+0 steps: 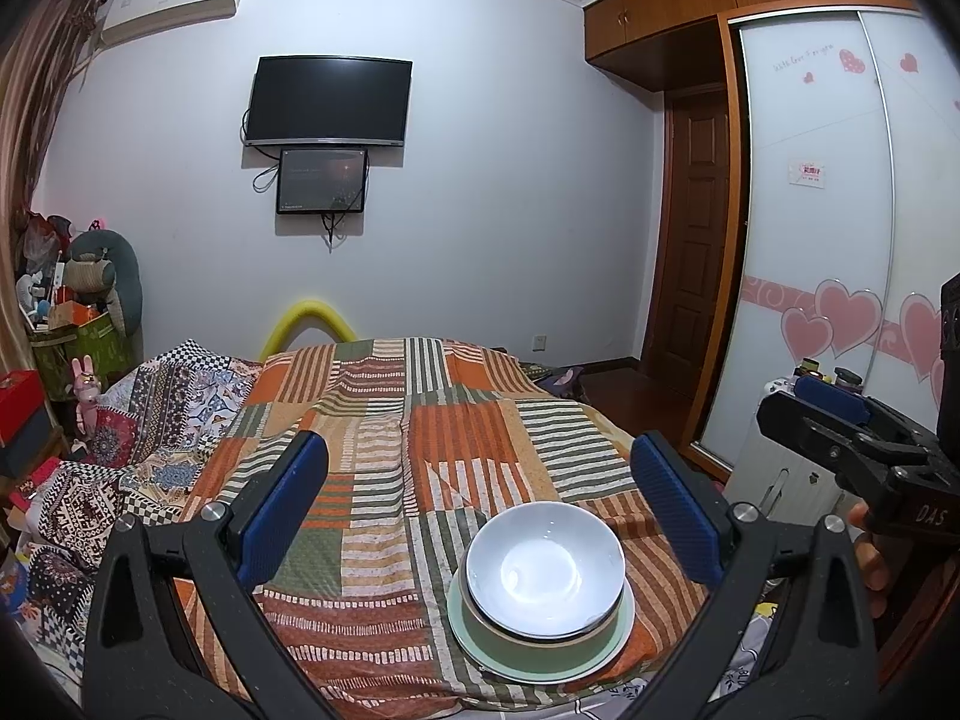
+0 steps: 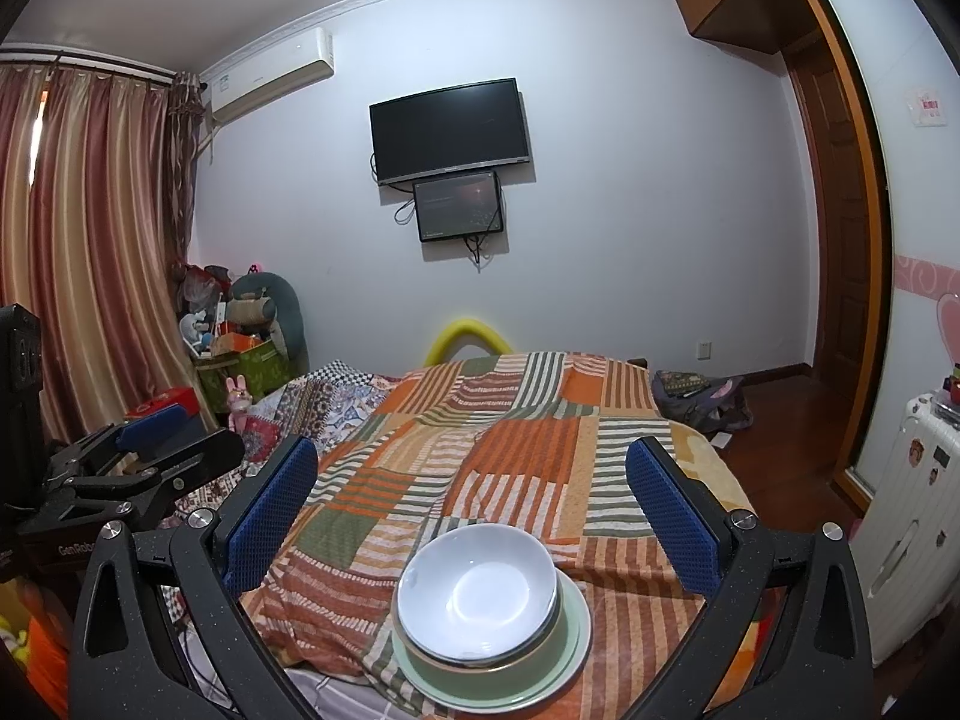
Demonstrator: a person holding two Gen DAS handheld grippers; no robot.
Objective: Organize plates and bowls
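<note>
Stacked bowls (image 2: 477, 594) between spread jaws — untouched

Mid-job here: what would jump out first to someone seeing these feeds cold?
The stack of dishes: a white bowl nested in a green bowl on a pale green plate, at the near edge of the bed's striped patchwork blanket. Both grippers, left gripper and right gripper, hover open and empty above it. A dark TV hangs on the far wall.
</note>
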